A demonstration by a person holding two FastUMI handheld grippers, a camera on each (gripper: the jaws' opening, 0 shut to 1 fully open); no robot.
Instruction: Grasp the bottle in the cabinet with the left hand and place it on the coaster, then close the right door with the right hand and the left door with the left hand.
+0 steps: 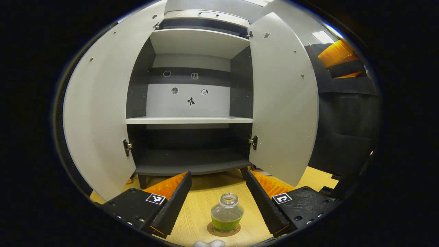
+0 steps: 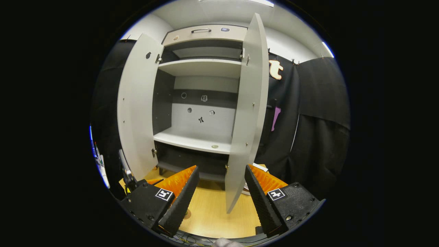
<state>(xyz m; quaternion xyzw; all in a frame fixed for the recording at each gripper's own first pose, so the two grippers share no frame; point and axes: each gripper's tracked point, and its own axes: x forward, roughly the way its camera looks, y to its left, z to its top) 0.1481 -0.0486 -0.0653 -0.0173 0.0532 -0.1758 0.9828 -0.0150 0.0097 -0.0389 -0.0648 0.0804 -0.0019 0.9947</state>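
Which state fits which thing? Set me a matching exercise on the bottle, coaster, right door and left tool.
1. small clear glass bottle of green liquid
2. round brown cork coaster
3. grey right cabinet door
4. left tool

A. swung open
B. on the wooden table
C. fingers spread, touching nothing
D. stands upright on the coaster

Pairs: 1-D, 2-B, 3-A, 4-C.

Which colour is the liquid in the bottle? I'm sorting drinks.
Green, in a clear bottle on the coaster; left gripper view shows it best.
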